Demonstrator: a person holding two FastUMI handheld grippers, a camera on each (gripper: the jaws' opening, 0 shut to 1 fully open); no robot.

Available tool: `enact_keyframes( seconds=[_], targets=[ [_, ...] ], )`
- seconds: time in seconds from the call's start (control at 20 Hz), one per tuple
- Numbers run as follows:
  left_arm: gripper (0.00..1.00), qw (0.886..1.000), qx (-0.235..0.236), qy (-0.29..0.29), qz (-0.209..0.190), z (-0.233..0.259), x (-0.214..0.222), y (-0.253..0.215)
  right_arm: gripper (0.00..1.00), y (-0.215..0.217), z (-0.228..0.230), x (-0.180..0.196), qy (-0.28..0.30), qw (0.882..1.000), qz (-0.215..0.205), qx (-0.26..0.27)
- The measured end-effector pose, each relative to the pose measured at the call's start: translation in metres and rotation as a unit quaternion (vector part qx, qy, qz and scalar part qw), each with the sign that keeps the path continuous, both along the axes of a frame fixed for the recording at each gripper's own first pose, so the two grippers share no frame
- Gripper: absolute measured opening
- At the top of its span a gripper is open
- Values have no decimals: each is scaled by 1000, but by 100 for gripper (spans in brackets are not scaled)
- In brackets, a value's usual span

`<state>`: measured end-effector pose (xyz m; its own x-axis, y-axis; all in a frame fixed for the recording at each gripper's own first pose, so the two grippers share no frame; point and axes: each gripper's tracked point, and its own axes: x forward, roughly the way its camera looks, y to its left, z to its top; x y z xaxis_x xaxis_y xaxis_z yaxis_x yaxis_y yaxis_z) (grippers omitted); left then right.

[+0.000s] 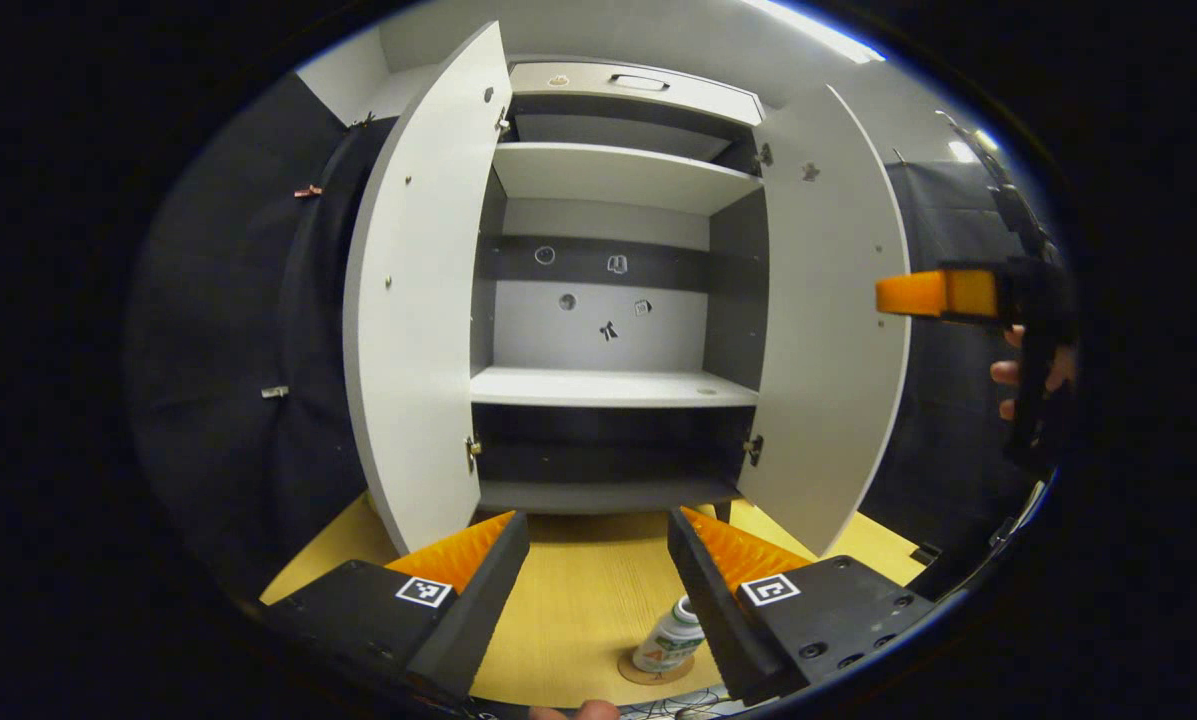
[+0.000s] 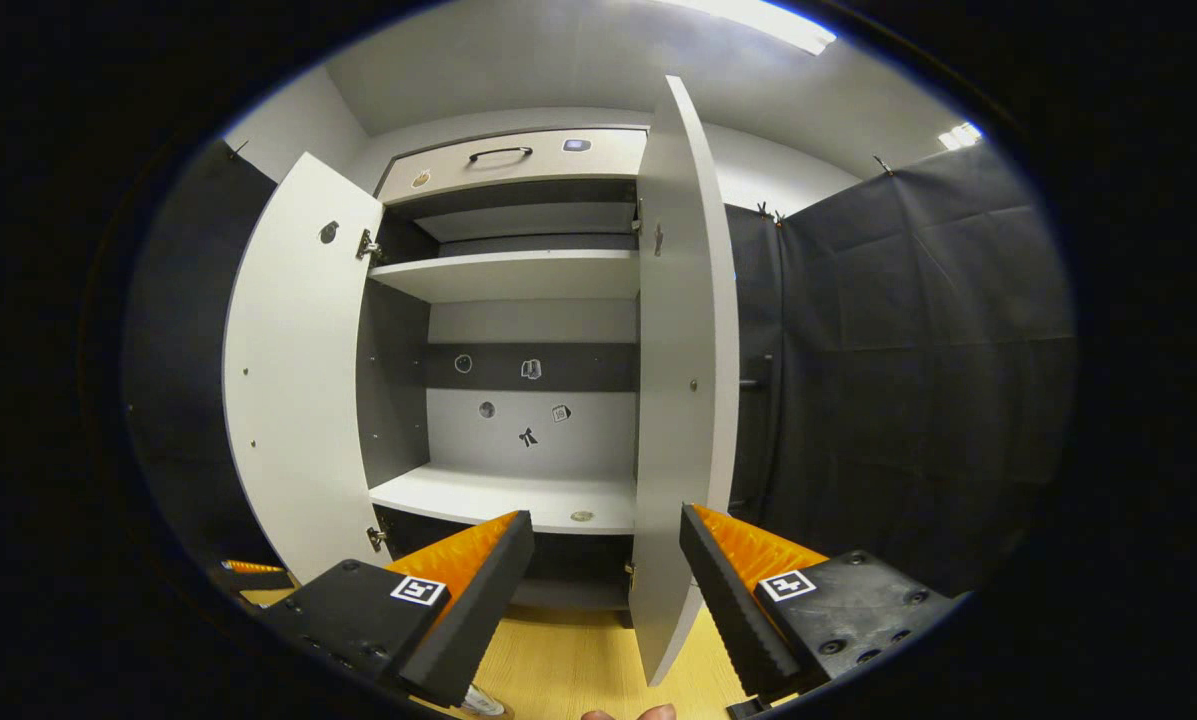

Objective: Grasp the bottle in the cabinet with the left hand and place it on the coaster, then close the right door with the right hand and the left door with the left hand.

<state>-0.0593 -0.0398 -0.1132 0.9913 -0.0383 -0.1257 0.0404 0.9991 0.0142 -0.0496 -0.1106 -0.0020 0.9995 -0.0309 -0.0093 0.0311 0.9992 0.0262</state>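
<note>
Left gripper view. The left gripper [image 1: 598,590] is held low over the wooden table [image 1: 578,600], its fingers [image 1: 478,590] spread apart and released, with nothing between them. The bottle [image 1: 670,638] stands upright on the round coaster [image 1: 658,670] on the table, just inside the right-hand finger and partly hidden by it. Beyond stands the cabinet [image 1: 613,300] with both doors swung open: the left door [image 1: 413,300] and the right door [image 1: 828,340] flank its shelves, and the middle shelf [image 1: 613,387] is bare apart from a small round mark near its right end. At the right edge, well apart from the cabinet interior, the right gripper [image 1: 933,293] appears in a person's hand [image 1: 1028,375] (its tip overlaps the edge of the right door as seen from here; whether it touches the door cannot be told).

Right gripper view. The right gripper [image 2: 603,600] points at the cabinet [image 2: 518,400], fingers [image 2: 478,600] parted and holding nothing. The right door [image 2: 683,400] stands nearly edge-on between the fingers, beyond them. The left door [image 2: 293,380] stands open at the left.
</note>
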Motion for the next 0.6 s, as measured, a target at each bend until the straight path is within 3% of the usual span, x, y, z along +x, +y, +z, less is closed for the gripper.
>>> enact_keyframes(
  seconds=[0.3,0.6],
  targets=[
    [89,998,-45,-21,28,76,23,3,98,-49,15,-2,-1,999,-28,26],
    [89,998,-12,-33,46,88,37,8,98,-114,11,9,3,997,-71,25]
  ],
)
